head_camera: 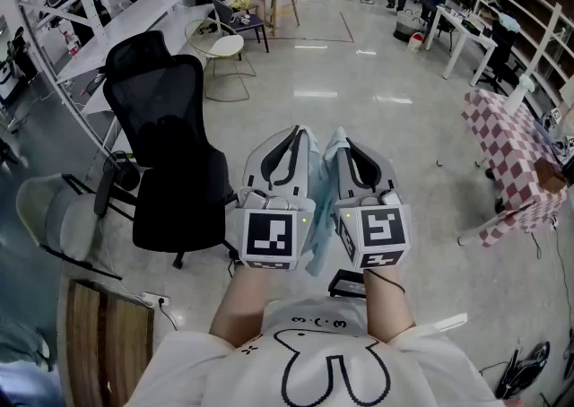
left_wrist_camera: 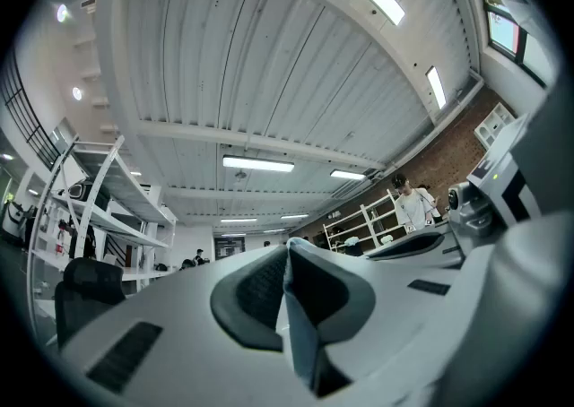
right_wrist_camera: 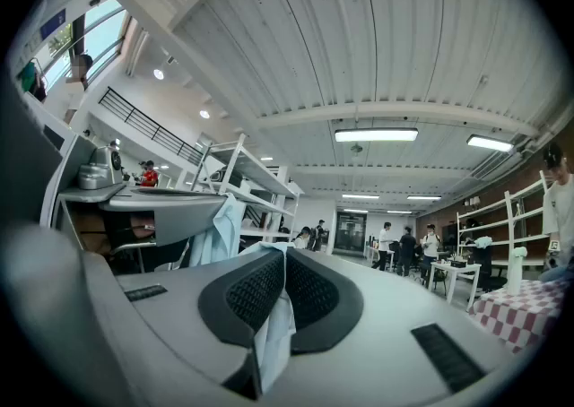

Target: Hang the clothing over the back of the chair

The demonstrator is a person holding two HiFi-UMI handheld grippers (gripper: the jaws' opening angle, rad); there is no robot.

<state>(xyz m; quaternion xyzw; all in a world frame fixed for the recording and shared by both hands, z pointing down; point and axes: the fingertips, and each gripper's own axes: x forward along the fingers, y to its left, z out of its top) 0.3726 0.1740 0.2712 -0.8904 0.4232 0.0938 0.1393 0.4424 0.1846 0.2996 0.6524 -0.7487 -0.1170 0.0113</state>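
Observation:
A light blue piece of clothing (head_camera: 320, 217) hangs between my two grippers, which I hold side by side in front of me. My left gripper (head_camera: 301, 133) is shut on one edge of the clothing (left_wrist_camera: 300, 342). My right gripper (head_camera: 338, 136) is shut on another edge of the clothing (right_wrist_camera: 273, 333). Both point slightly upward. The black mesh office chair (head_camera: 170, 154) stands to the left of the grippers, its high back a little beyond them, and nothing touches it. The chair's back (left_wrist_camera: 85, 284) also shows low at the left of the left gripper view.
A beige chair (head_camera: 54, 217) and a wooden table corner (head_camera: 103, 338) are at my near left. White desks and shelving (head_camera: 134, 20) run along the left. A round-framed chair (head_camera: 220, 47) stands behind the black one. A checkered-cloth table (head_camera: 516, 159) is on the right. People stand far back.

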